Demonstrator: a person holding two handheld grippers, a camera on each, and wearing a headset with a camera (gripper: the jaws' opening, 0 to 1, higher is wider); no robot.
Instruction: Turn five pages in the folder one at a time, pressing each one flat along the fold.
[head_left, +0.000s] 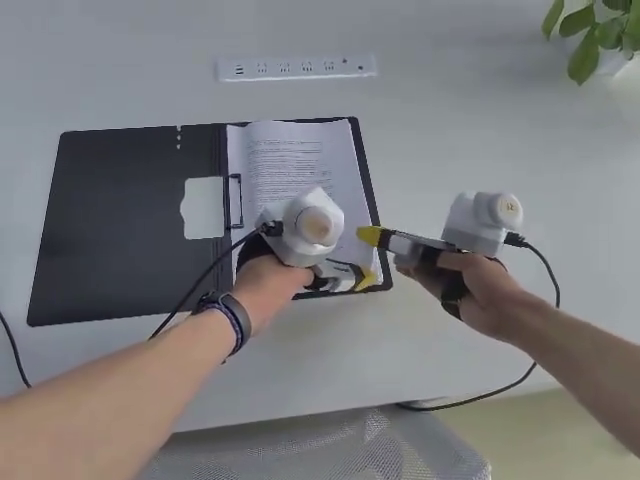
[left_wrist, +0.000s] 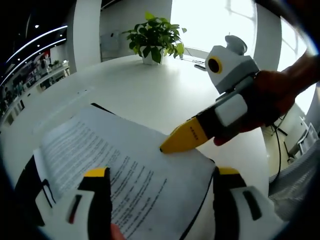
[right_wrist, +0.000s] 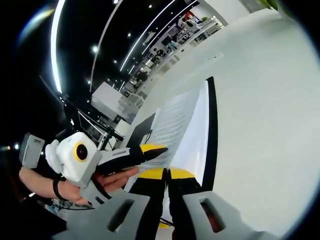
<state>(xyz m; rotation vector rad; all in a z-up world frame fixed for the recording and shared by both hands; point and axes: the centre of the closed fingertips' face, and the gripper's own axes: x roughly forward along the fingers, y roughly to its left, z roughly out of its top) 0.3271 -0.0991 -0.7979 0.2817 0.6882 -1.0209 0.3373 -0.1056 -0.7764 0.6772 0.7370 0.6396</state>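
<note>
Black folder (head_left: 120, 220) lies open and flat on the white surface (head_left: 480, 120), approx. mid-surface, just short of the power strip (head_left: 297, 68) at the far edge; potted plant (head_left: 600, 40) at far right corner. Left cover bare w/ white label patch (head_left: 203, 208). Printed page (head_left: 300, 165) stack on right half, held by clip (head_left: 235, 200) at the spine side. Left hand-held gripper (head_left: 345, 282) is over the folder's near right corner, jaws wide apart, straddling the page's near edge, nothing btwn them. Right hand-held gripper (head_left: 370, 236) comes in from the right, jaws drawn together to one yellow point, tip on the page's right edge; can't tell if a sheet is nipped. Handling, my read: single sheets v. light, floppy, slick on each other, easy to crease or tear at the clip, and two may lift together. Best hold prob. the free right edge or near right corner, away from the spine, thin pinch on top sheet only. Folder itself looks stiff, but may slide on the smooth surface when pressing along the fold.
</note>
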